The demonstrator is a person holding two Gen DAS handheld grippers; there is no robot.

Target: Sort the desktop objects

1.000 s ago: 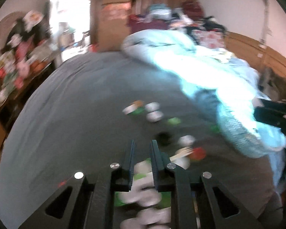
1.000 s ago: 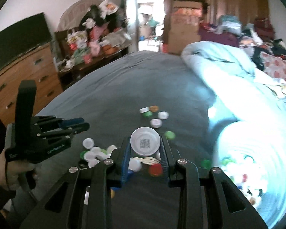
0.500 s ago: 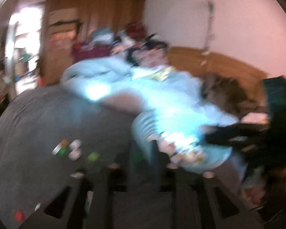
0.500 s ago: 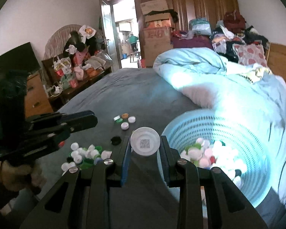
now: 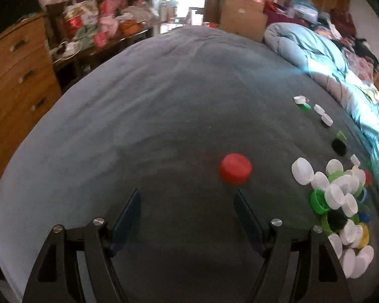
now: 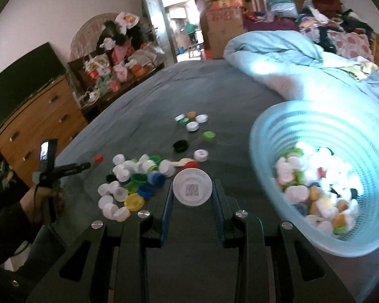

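My left gripper hovers low over the grey bedspread, its jaws opening wide with nothing between them. A red cap lies just ahead of its right finger. A pile of white, green, blue and yellow caps sits to the right. My right gripper is shut on a white lid with a QR code, above the bedspread between the cap pile and a light blue basket holding several caps. In the right wrist view the left gripper points at the red cap.
Loose caps lie further up the bed. A rumpled light blue duvet lies behind the basket. A wooden dresser and a cluttered table stand left of the bed. A person's hand holds the left gripper.
The left gripper swung from the pile over the basket and back to the bedspread by the red cap, jaws spreading. The right gripper kept the white lid and moved beside the basket.
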